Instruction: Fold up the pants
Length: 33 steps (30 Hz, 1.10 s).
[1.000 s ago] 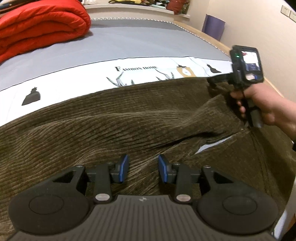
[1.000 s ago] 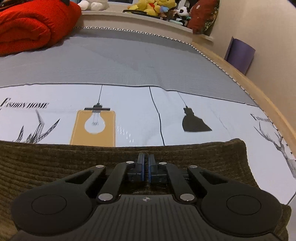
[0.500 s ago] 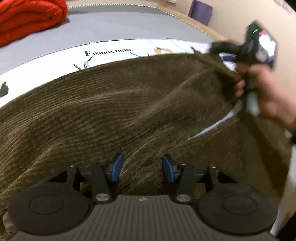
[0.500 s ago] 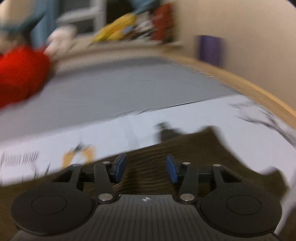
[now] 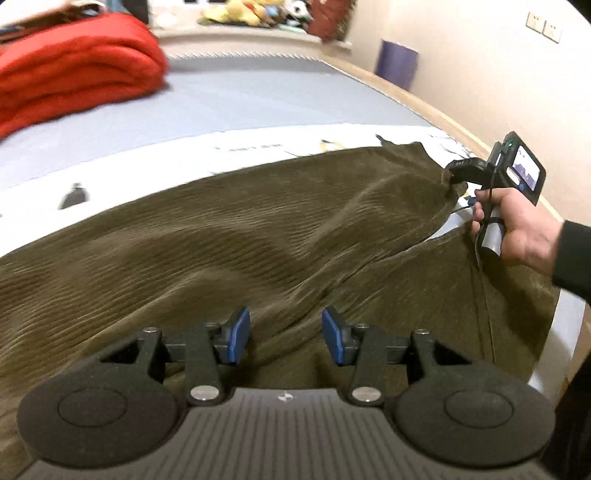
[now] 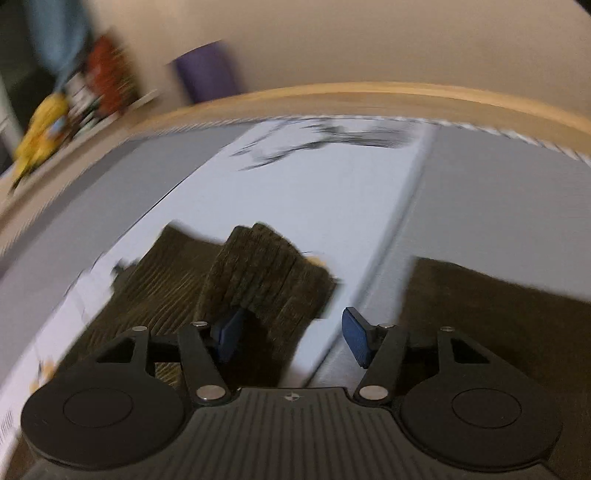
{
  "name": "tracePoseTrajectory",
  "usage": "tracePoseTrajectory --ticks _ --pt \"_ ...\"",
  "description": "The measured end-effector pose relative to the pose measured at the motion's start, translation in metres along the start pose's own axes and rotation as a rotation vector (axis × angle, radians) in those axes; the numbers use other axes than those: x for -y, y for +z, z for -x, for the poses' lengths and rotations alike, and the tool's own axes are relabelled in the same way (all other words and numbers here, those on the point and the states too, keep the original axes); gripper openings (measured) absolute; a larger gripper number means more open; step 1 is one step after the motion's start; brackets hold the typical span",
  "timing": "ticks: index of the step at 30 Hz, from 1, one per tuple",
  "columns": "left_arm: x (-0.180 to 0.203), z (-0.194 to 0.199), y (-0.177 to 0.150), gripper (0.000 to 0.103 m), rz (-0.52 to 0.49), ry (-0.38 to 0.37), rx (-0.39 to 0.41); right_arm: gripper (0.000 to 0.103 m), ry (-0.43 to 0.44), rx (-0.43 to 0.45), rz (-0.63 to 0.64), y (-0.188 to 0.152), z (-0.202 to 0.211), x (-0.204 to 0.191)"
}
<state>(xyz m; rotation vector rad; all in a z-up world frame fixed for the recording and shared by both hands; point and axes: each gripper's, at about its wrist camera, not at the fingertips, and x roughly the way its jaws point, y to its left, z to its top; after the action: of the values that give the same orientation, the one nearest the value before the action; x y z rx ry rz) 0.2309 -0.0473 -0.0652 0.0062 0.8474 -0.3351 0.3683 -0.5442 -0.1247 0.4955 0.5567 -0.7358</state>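
The brown corduroy pants point(image 5: 240, 236) lie spread across the bed, rumpled, with one leg end lifted at the right. My left gripper point(image 5: 284, 341) is open and empty, just above the cloth near the front. My right gripper point(image 6: 291, 339) is open; a raised fold of the pants point(image 6: 266, 273) lies against its left pad without being clamped. In the left wrist view the right gripper point(image 5: 452, 175) touches the far right leg end of the pants, held by a hand point(image 5: 517, 225).
The bed has a grey and white printed sheet point(image 5: 258, 103). A folded red quilt point(image 5: 70, 77) lies at the far left. A wooden bed edge point(image 6: 332, 96) runs along the right, with a purple bin point(image 5: 397, 68) and stuffed toys point(image 5: 236, 14) beyond.
My right gripper has opened, let go of the leg end and swung to the right. The left gripper stays open and has shifted slightly over the cloth.
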Motion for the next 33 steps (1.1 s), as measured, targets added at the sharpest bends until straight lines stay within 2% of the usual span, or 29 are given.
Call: tracePoseTrajectory --ticks 1,2,3,5,9,13,15,16,17,18,19,21,23,26,28,30,31,33 --pt "-0.004 0.015 -0.011 0.049 -0.001 0.022 0.004 0.052 0.018 0.004 0.019 0.001 -0.001 0.0" --pt "-0.009 0.026 -0.021 0.05 -0.001 0.039 0.005 0.026 0.026 0.004 0.032 0.001 -0.002 0.001" --pt "-0.013 0.037 -0.031 0.051 0.001 0.055 0.0 0.013 0.032 -0.005 0.039 0.001 -0.003 0.004" --pt "-0.024 0.051 -0.052 0.051 0.007 0.102 -0.025 0.009 0.008 -0.014 0.048 0.003 -0.002 0.005" --pt "-0.045 0.069 -0.085 0.051 0.045 0.182 -0.083 0.008 -0.136 -0.006 0.024 0.012 0.009 0.015" --pt "-0.063 0.077 -0.106 0.051 0.147 0.187 -0.1 0.012 -0.127 -0.036 0.056 0.021 0.014 0.021" --pt "-0.066 0.072 -0.114 0.051 0.2 0.188 -0.099 0.023 -0.146 -0.017 0.04 0.025 0.031 0.024" --pt "-0.068 0.067 -0.122 0.051 0.241 0.179 -0.112 0.034 -0.149 -0.009 0.03 0.028 0.043 0.024" --pt "-0.07 0.059 -0.128 0.05 0.267 0.177 -0.142 0.042 -0.134 0.0 0.024 0.029 0.056 0.025" --pt "-0.069 0.051 -0.134 0.051 0.28 0.187 -0.177 0.045 -0.11 0.011 0.028 0.028 0.07 0.025" --pt "-0.062 0.052 -0.134 0.053 0.237 0.212 -0.153 0.049 -0.076 0.013 0.048 0.026 0.085 0.024" --pt "-0.049 0.054 -0.128 0.055 0.175 0.227 -0.164 0.054 -0.009 -0.019 0.107 0.022 0.107 0.019" --pt "-0.046 0.062 -0.128 0.055 0.181 0.179 -0.142 0.062 0.044 -0.095 0.158 0.011 0.126 0.018" --pt "-0.041 0.067 -0.136 0.056 0.141 0.17 -0.157 0.063 0.092 -0.275 0.225 -0.017 0.142 0.022" --pt "-0.033 0.066 -0.142 0.059 0.076 0.175 -0.173 0.063 0.088 -0.395 0.266 -0.04 0.15 0.029" --pt "-0.027 0.07 -0.147 0.061 0.037 0.179 -0.18 0.063 0.04 -0.502 0.299 -0.06 0.15 0.04" --pt "-0.027 0.074 -0.151 0.061 0.041 0.173 -0.184 0.064 0.0 -0.539 0.314 -0.07 0.15 0.047" --pt "-0.031 0.078 -0.154 0.061 0.051 0.16 -0.19 0.063 -0.005 -0.516 0.361 -0.076 0.158 0.056"
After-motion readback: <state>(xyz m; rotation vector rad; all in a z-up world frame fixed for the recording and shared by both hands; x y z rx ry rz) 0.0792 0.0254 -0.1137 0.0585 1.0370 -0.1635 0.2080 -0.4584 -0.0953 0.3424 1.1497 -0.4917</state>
